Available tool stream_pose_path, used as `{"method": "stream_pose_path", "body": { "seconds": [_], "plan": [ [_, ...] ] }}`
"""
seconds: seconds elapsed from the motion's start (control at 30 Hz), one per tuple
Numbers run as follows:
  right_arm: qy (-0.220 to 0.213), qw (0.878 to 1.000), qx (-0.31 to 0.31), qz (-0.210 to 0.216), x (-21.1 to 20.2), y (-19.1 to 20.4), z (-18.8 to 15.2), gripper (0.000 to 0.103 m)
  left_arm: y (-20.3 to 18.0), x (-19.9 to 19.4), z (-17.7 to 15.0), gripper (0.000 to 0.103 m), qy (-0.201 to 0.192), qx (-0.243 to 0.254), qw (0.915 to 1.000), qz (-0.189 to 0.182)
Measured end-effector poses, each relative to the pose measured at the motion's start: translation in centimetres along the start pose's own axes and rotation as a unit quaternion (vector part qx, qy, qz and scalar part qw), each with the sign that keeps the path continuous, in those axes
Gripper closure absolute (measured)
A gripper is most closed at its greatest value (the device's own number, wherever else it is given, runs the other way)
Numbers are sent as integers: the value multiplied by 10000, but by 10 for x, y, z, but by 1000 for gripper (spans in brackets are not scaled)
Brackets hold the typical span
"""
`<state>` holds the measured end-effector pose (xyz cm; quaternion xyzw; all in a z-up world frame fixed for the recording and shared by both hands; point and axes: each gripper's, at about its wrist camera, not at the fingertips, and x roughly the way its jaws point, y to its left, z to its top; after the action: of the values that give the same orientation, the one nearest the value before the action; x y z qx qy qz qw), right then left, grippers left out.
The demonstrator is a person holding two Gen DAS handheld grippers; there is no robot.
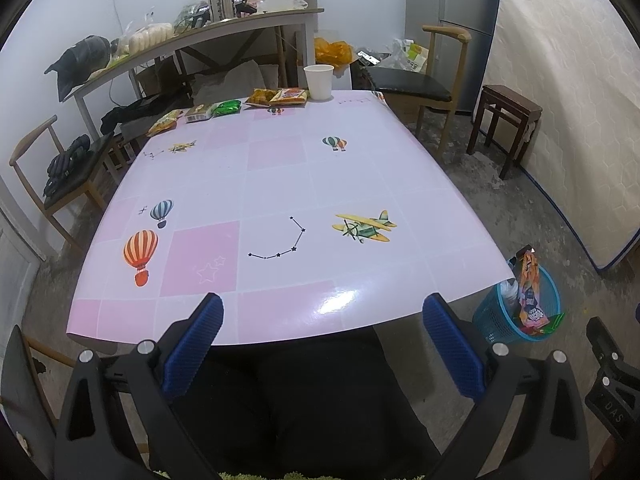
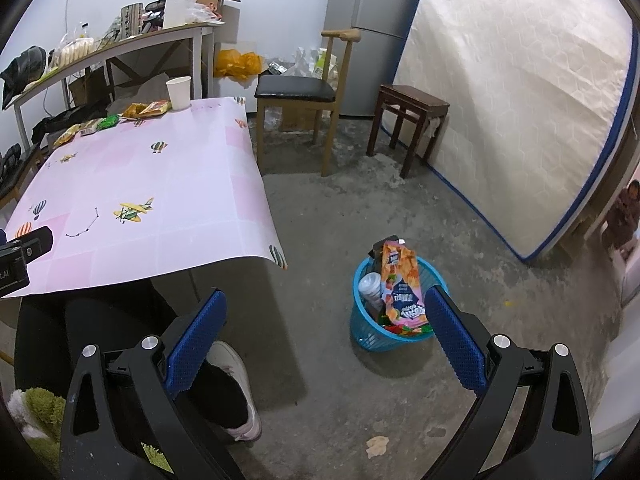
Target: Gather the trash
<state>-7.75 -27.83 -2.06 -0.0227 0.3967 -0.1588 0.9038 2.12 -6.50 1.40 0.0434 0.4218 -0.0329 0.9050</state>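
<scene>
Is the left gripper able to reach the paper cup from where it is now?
Probably yes, but only after a long reach. The left gripper is open at the near table edge, the paper cup stands at the far edge, and the table between is bare.

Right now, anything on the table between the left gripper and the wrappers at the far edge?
Nothing. In the left wrist view the table is bare between the open left gripper and the wrappers.

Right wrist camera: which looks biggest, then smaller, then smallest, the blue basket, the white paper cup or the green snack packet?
1. blue basket, though it sits nearest the camera, which makes it look bigger.
2. white paper cup, at the table's far edge.
3. green snack packet, also far away. It looks only a little smaller than the cup.
</scene>
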Motion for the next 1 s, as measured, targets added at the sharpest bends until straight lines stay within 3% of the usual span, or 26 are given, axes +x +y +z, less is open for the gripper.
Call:
{"method": "stream_pose_path", "body": {
  "seconds": [1.0],
  "plan": [
    [-3,10000,5,-9,-1,1,0,8,1,-3,-3,5,10,-33,10000,15]
  ]
}}
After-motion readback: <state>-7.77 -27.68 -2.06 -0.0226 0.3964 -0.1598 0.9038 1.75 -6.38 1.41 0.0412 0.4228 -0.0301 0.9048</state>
